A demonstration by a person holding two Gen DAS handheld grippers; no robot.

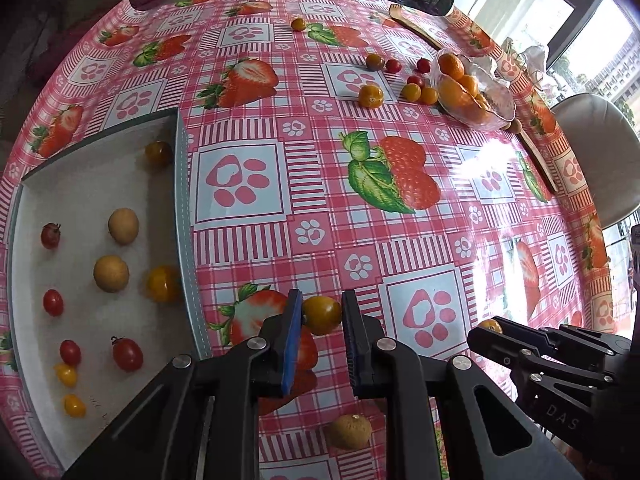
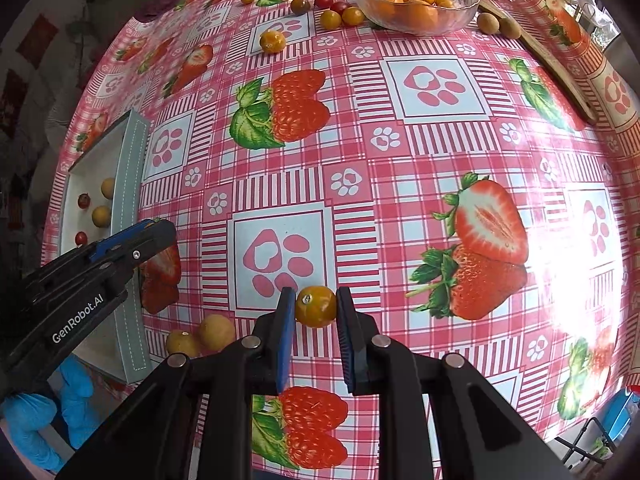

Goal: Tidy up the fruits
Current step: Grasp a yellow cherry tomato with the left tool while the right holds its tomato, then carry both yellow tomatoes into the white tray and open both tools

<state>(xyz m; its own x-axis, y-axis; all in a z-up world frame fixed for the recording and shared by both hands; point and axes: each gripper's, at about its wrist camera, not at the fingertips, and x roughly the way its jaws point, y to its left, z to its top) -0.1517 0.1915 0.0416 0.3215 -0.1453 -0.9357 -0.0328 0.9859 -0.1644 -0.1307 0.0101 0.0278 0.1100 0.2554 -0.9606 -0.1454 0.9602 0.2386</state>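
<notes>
Over the strawberry-print surface (image 1: 320, 200), each hand-held gripper is clamped on a small yellow-orange fruit: left hand-held gripper (image 1: 320, 316) on a tomato (image 1: 322, 314), right hand-held gripper (image 2: 316, 306) on another fruit (image 2: 316, 306). They look light, smooth-skinned and squishy, so I'd pinch gently across the middle. Tray (image 1: 186, 200) sits just left, bowl (image 1: 500, 92) far back, bright window glare beyond.
</notes>
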